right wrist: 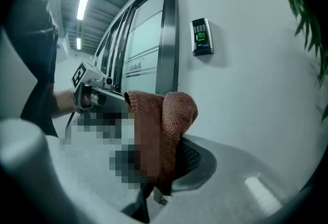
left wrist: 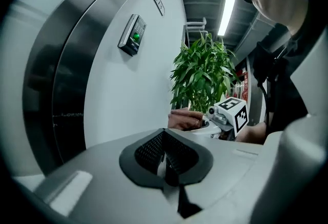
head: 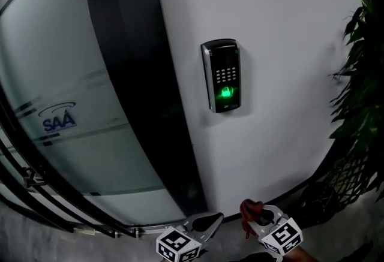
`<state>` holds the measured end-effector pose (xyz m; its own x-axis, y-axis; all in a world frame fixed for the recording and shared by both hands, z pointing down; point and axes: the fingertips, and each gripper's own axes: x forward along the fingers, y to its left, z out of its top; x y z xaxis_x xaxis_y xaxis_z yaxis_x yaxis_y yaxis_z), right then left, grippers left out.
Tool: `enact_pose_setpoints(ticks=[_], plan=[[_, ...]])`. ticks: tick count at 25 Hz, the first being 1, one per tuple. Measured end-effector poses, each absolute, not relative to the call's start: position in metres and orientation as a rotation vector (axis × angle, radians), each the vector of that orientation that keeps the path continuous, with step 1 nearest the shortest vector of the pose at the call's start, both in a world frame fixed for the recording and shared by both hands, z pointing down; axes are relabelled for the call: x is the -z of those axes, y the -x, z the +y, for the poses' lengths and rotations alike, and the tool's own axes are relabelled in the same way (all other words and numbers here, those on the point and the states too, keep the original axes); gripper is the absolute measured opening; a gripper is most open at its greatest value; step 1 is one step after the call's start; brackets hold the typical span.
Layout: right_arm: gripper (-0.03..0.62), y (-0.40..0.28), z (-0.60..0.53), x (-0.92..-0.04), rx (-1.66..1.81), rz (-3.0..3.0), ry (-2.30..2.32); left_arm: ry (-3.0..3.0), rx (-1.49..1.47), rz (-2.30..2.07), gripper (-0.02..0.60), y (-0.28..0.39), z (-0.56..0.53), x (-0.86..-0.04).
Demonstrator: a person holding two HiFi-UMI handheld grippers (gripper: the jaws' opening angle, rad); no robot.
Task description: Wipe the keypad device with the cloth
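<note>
Step in hand: approach, wiping not yet begun.

Right tool [right wrist: 159, 166] is clenched on a rust-brown knitted cloth [right wrist: 163, 120], which is folded and stands up out of the jaws. Left tool [left wrist: 166, 161] is closed on nothing.

Black, silver-edged keypad device [head: 221, 76] with a glowing green sensor is mounted on the white wall [head: 288, 45]. In the head view it sits at about 11 o'clock from the right tool, well apart.

Next move, as I judge it: raise the cloth to the keypad face and press lightly.

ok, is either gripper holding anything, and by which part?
Right gripper is shut on the cloth, clamped at its lower part, with the folded top sticking out past the jaws. Left gripper is shut and holds nothing.
</note>
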<state>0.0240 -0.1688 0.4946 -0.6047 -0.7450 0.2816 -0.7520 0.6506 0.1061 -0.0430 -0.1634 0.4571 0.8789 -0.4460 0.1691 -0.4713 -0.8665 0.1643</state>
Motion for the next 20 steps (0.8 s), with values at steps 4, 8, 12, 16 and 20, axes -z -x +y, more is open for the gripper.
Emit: enact_pose_setpoints(ticks=[4, 8, 12, 16, 20], plan=[[0.055, -0.016, -0.196, -0.460, 0.269, -2.437, -1.149, -2.849, -0.163, -0.686, 0.017, 0.040, -0.179, -0.455], [0.055, -0.015, -0.234, -0.396, 0.643, -2.270, -1.099, -2.865, -0.105, -0.716, 0.017, 0.026, -0.195, -0.444], [0.055, -0.017, -0.263, -0.313, 1.005, -2.124, -1.071, -2.872, -0.039, -0.746, 0.017, 0.003, -0.204, -0.425], [0.055, -0.010, -0.286, -0.233, 1.326, -1.921, -1.064, -2.876, -0.052, -0.778, 0.017, -0.011, -0.211, -0.418], [0.055, 0.001, -0.305, -0.169, 1.533, -1.679, -1.081, -2.857, -0.112, -0.795, 0.017, -0.017, -0.211, -0.426]])
